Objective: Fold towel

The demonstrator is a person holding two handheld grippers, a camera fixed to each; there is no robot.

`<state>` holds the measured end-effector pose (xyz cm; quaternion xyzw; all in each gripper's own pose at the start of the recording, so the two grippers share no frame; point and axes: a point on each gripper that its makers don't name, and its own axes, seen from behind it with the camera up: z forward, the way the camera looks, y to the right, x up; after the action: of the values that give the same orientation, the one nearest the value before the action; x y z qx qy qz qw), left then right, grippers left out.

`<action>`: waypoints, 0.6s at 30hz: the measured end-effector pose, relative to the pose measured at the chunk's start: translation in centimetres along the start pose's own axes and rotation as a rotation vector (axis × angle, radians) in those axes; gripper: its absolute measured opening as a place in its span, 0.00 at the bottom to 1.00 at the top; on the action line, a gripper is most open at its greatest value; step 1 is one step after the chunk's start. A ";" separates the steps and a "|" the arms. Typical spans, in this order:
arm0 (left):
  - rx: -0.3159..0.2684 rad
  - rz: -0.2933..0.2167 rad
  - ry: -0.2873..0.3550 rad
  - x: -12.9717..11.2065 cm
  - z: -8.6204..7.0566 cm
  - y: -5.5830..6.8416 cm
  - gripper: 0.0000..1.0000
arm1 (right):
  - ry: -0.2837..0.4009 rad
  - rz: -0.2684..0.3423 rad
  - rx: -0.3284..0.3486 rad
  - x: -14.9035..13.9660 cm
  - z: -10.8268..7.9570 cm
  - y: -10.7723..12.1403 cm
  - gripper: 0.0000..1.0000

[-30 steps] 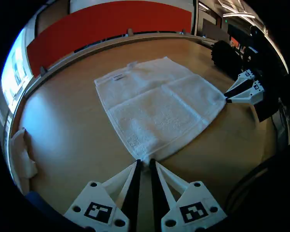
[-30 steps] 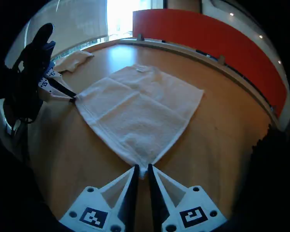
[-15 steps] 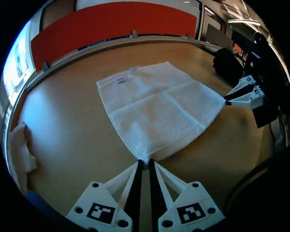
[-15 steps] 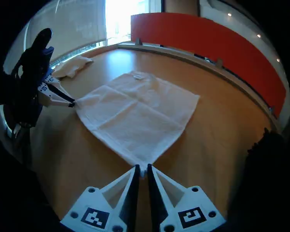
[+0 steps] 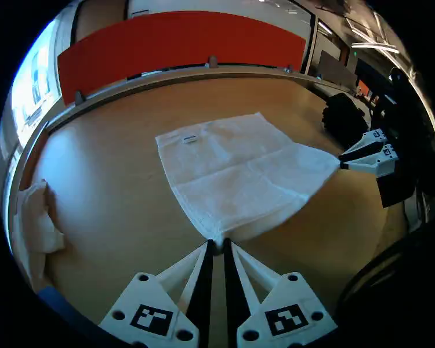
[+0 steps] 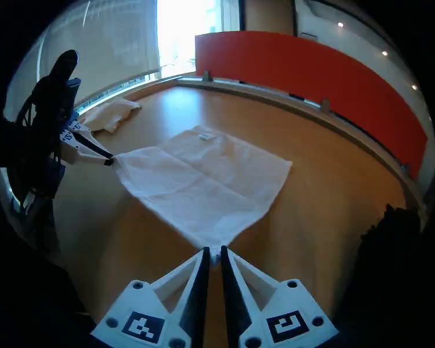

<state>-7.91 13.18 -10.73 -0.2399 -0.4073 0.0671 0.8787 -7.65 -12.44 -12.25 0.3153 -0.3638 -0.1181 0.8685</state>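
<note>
A white towel (image 5: 240,168) is spread on the wooden table, its near edge raised off the surface. My left gripper (image 5: 217,246) is shut on one near corner of it. My right gripper (image 6: 214,253) is shut on the other near corner. In the left gripper view the right gripper (image 5: 340,162) shows at the right, pinching its corner. In the right gripper view the left gripper (image 6: 108,159) shows at the left, holding the towel (image 6: 203,180). A small label (image 5: 189,138) sits near the towel's far edge.
The wooden table (image 5: 113,191) has a raised rim and a red panel (image 5: 177,46) behind it. A second crumpled white cloth (image 5: 35,223) lies near the table's left edge, also the cloth (image 6: 110,113) by the window. A dark gloved hand (image 6: 43,133) holds the left gripper.
Both grippers have risen, lifting the towel's near corners off the table. The near half now hangs slack in the air while the far edge stays down.
</note>
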 end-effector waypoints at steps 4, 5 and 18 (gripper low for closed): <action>0.002 -0.017 -0.002 0.3 -0.9 0.2 0.13 | 0.018 0.002 0.000 1.1 -0.9 0.0 0.14; 0.001 -0.022 -0.005 0.4 -1.1 0.3 0.13 | 0.021 0.001 0.000 1.3 -1.2 0.0 0.14; -0.022 -0.046 -0.011 2.3 -4.2 1.5 0.13 | 0.049 -0.023 -0.004 3.9 -4.6 -0.3 0.14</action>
<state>-3.15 13.67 -12.22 -0.2399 -0.4183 0.0437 0.8750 -1.63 -12.23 -12.70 0.3207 -0.3387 -0.1209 0.8763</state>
